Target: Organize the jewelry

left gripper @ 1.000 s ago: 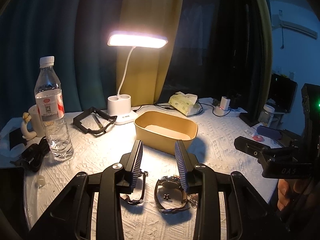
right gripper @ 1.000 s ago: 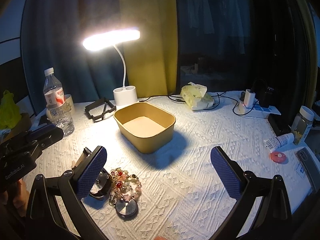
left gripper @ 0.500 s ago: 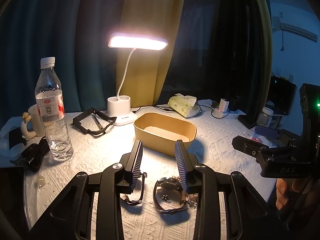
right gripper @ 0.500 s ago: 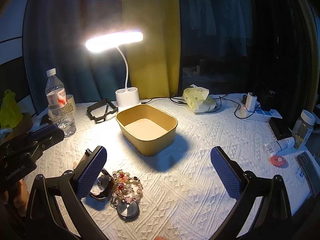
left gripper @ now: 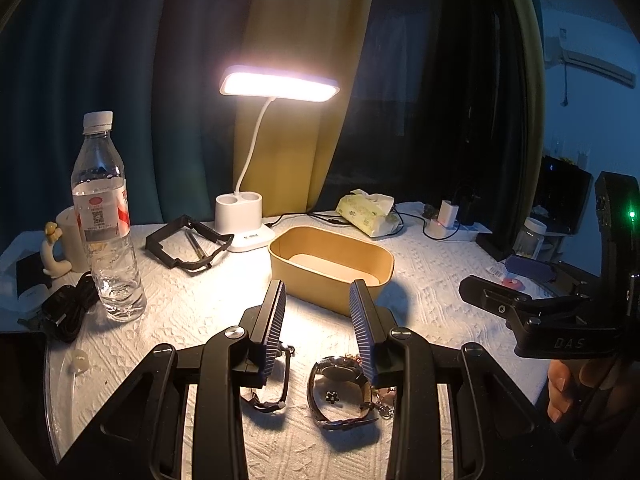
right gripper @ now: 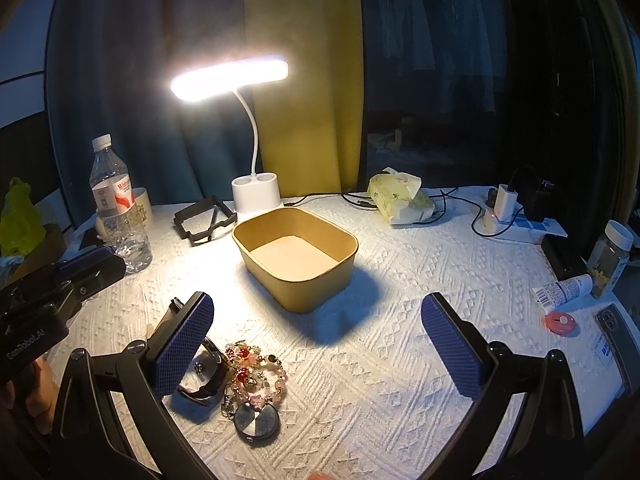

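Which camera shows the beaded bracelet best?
The right wrist view: the beaded bracelet lies fully lit beside the watch. In the left wrist view, only a sliver shows behind the left gripper.

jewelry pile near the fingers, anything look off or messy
Yes. The beaded bracelet, a dark-strapped watch and a round disc lie tangled in one heap on the white cloth, while the yellow tray behind them sits empty. Nothing looks spilled or broken.
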Demonstrator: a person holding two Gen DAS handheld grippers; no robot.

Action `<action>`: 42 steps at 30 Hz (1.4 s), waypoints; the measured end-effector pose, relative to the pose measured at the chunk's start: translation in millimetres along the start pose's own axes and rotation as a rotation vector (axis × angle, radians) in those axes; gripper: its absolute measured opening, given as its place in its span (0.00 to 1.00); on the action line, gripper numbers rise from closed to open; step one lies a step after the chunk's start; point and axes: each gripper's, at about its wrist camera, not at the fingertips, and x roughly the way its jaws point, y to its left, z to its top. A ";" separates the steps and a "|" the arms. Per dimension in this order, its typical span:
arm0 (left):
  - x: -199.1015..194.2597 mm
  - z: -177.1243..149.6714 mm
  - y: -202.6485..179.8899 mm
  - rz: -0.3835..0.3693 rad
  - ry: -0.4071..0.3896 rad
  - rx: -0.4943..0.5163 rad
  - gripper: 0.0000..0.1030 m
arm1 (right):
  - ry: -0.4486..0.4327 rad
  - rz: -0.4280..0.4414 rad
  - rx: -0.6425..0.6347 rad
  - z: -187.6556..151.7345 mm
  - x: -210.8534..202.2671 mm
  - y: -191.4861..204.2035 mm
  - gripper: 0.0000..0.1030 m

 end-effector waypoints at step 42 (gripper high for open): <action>88.5 -40.2 29.0 0.126 0.353 0.037 0.35 | 0.100 0.027 0.107 -11.8 64.2 -37.7 0.99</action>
